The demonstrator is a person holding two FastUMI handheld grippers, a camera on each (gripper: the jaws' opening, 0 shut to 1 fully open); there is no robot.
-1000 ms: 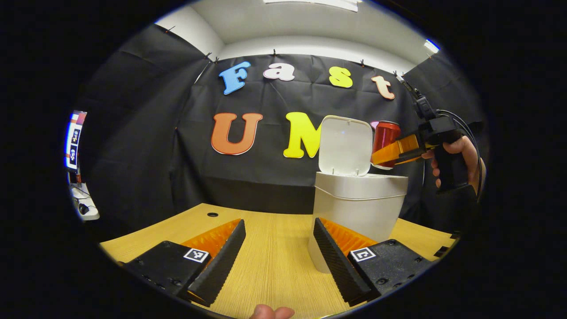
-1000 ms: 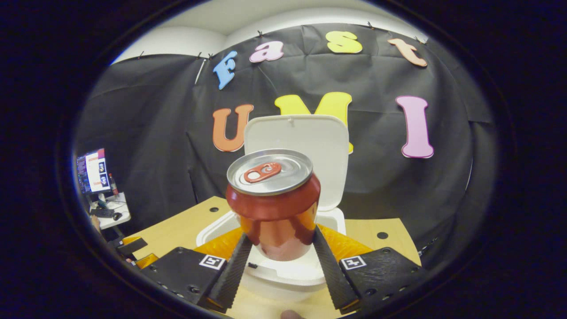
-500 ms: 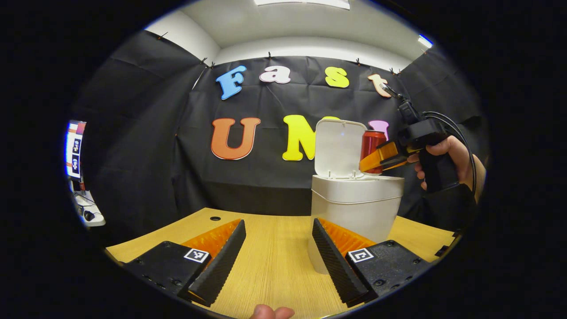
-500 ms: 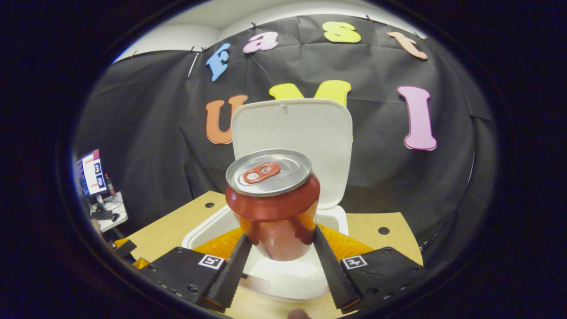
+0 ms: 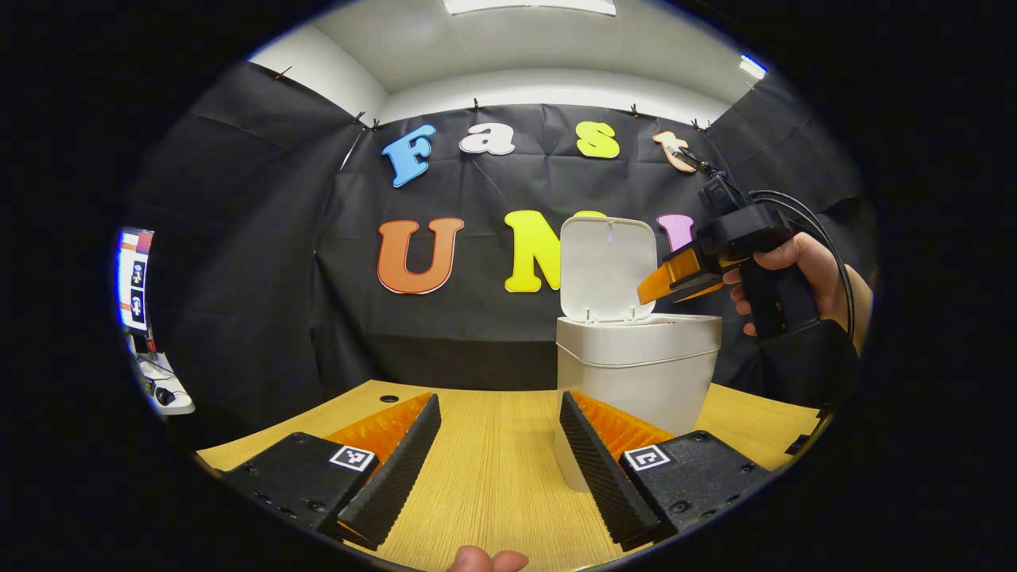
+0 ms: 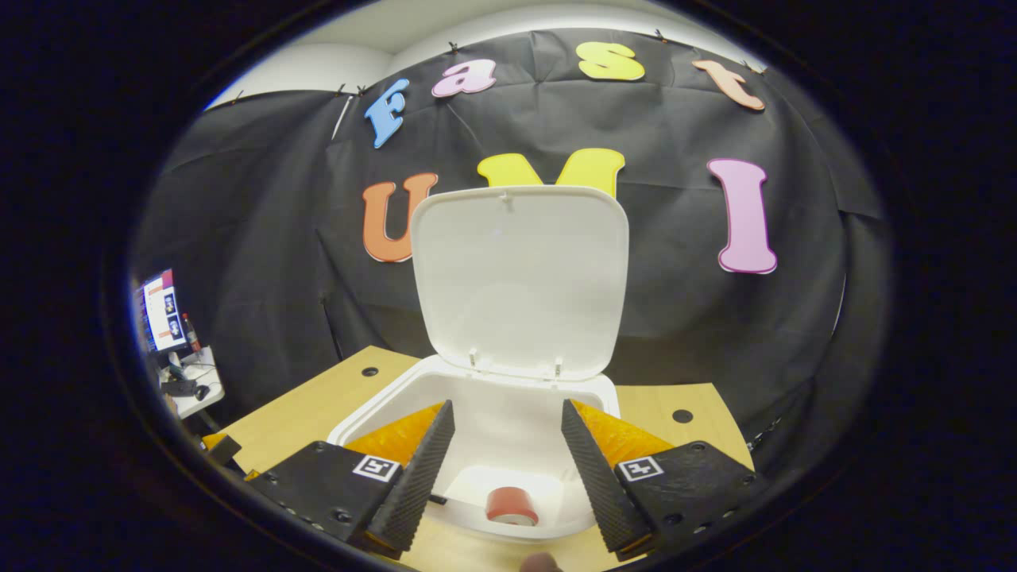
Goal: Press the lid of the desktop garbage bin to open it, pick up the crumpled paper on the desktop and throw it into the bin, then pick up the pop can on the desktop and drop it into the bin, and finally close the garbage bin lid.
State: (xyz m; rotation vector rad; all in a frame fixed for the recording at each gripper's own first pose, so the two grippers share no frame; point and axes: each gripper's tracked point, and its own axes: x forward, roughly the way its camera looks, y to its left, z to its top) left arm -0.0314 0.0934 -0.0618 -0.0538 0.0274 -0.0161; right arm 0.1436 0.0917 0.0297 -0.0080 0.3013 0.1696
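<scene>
Right gripper view — right gripper (image 6: 507,445) spread, empty, above bin (image 6: 381,401); pop can (image 6: 511,506) inside.

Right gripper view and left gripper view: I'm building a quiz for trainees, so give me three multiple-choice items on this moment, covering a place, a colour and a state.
1. Where is the red pop can?
A. On the wooden desktop
B. Inside the white plastic garbage bin
C. Between the right gripper's fingers

2. What colour is the bin's hinged lid?
A. White
B. Black
C. Yellow

3. How is the right gripper?
A. Shut on the can
B. Shut on the lid
C. Open, holding nothing

Answers:
1 B: the right gripper view shows the can down in the bin's opening.
2 A: the raised lid is white in both views.
3 C: its fingers stand apart over the bin with nothing between them.
</scene>
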